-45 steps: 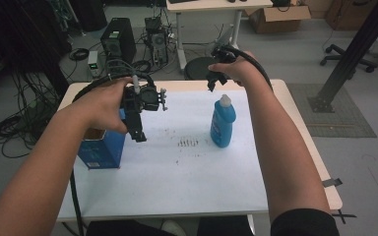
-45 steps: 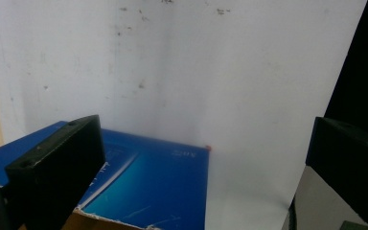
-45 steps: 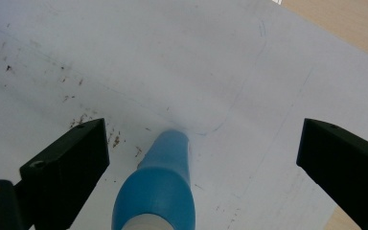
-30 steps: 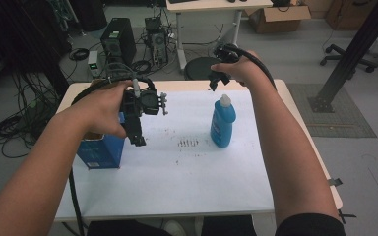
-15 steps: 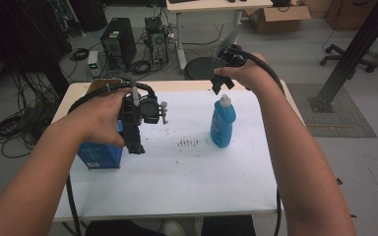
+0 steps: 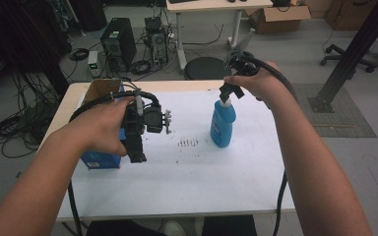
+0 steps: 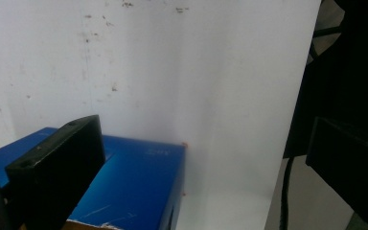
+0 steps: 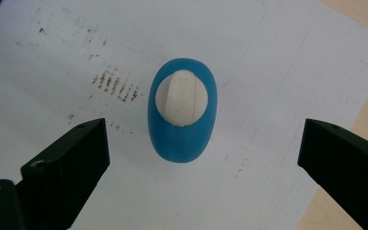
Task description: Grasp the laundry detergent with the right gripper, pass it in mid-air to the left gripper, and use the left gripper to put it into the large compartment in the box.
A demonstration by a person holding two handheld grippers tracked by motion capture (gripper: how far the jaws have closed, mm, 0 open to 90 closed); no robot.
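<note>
We hold our left gripper [image 6: 137,156] just above the blue box [image 6: 98,160] at the table's [image 6: 187,196] left, jaws spread wide; our right gripper [image 6: 225,91] hovers over the upright blue bottle [image 6: 222,125] mid-table, jaws wide, apart from its white cap [image 8: 182,97]

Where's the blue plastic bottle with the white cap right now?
High view: blue plastic bottle stands upright right of centre on the white table, directly below the open right gripper.
</note>
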